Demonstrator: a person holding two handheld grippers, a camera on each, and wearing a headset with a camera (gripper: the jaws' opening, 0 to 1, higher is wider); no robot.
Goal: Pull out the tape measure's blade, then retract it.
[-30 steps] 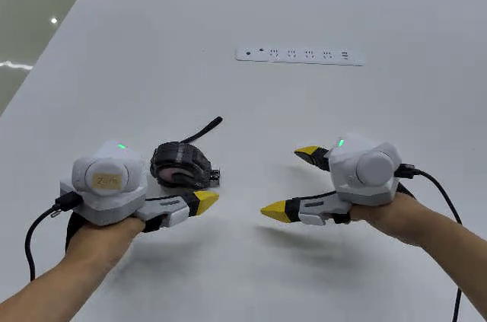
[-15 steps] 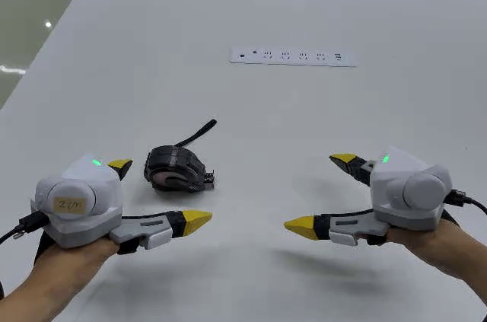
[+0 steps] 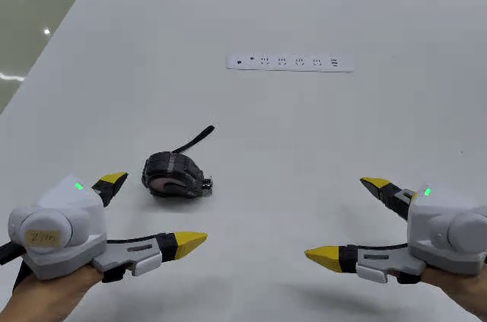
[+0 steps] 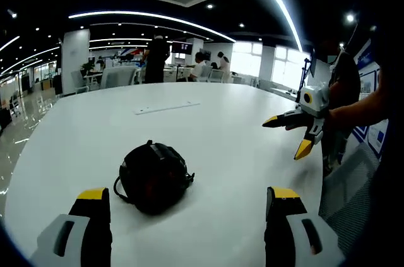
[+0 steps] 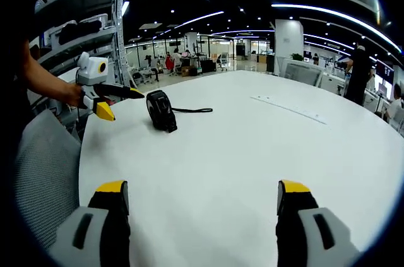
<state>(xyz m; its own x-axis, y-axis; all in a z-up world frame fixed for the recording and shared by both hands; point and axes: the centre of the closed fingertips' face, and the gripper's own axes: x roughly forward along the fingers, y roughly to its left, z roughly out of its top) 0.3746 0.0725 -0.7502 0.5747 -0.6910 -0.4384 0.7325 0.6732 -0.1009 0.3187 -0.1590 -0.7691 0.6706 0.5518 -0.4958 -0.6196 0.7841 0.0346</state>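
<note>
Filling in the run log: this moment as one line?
left tool: open, empty | right tool: open, empty | tape measure: on table, near left tool, ungripped

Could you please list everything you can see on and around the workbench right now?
table: one, white, spans the head view
tape measure: one, black, on the table just ahead of the left gripper, blade not pulled out
strap: one, black, trails from the tape measure away from the person
power strip: one, white, flat on the far part of the table
floor: glossy, greenish, beyond the table's left edge
left gripper: one, white with yellow tips, open, near left
right gripper: one, white with yellow tips, open, near right
hands: two, each holding a gripper at the bottom edge
</note>
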